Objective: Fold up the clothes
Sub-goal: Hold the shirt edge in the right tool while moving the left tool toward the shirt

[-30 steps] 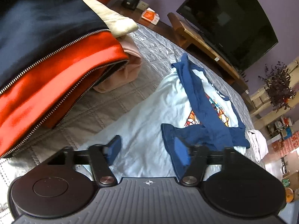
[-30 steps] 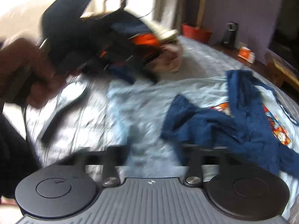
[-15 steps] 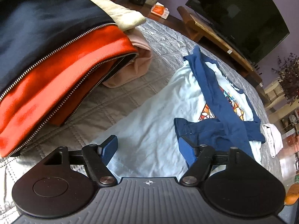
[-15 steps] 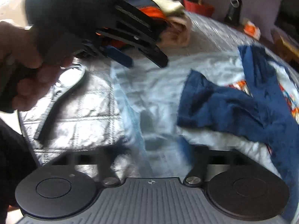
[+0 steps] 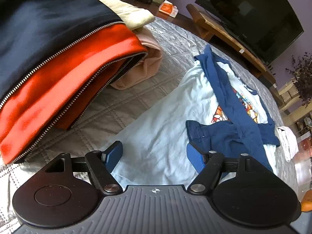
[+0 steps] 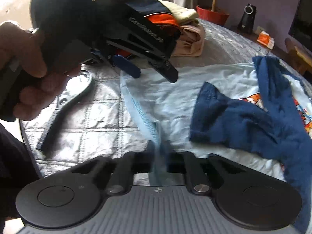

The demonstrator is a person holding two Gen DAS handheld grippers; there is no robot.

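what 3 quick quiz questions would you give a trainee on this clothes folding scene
1. True or false: the left hand-held gripper is open, gripping nothing.
2. What does the right hand-held gripper pinch? A) the dark blue sleeve B) the hem of the pale blue printed t-shirt C) the orange and navy zippered jacket
3. Fill in: the folded pink garment lies partly under the ____.

Key
1. True: its blue pads stand apart over the shirt.
2. B: the hem runs up between the closed fingers.
3. The zippered jacket, with a cream garment above.
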